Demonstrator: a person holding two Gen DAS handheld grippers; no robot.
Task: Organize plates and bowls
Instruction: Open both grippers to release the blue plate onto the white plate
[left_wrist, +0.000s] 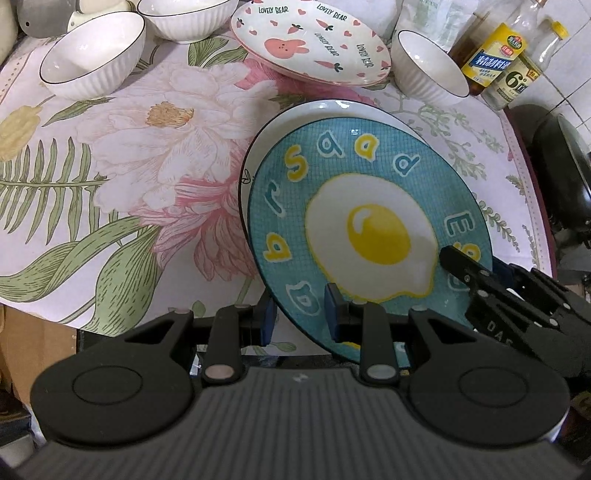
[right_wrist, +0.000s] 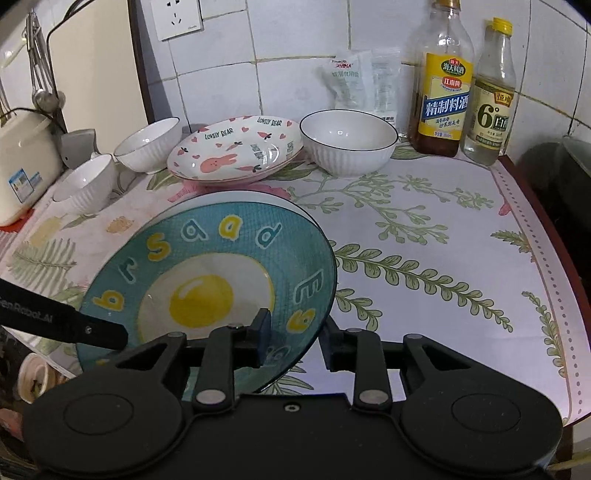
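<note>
The teal egg plate (left_wrist: 369, 229) tilts over a white plate (left_wrist: 325, 110); left gripper (left_wrist: 301, 317) clamps its near rim, right gripper (right_wrist: 295, 339) straddles the rim, pads apart.

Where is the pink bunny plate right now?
The pink bunny plate sits at the back of the table, near the tiled wall, between two white bowls and just behind the blue egg plate.

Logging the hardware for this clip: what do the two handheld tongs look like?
Both are matte black. The left tongs and right tongs have dark blue pads, silver pivot pins, round discs on each side and a ribbed grey body. White lettering marks each one's side.
</note>
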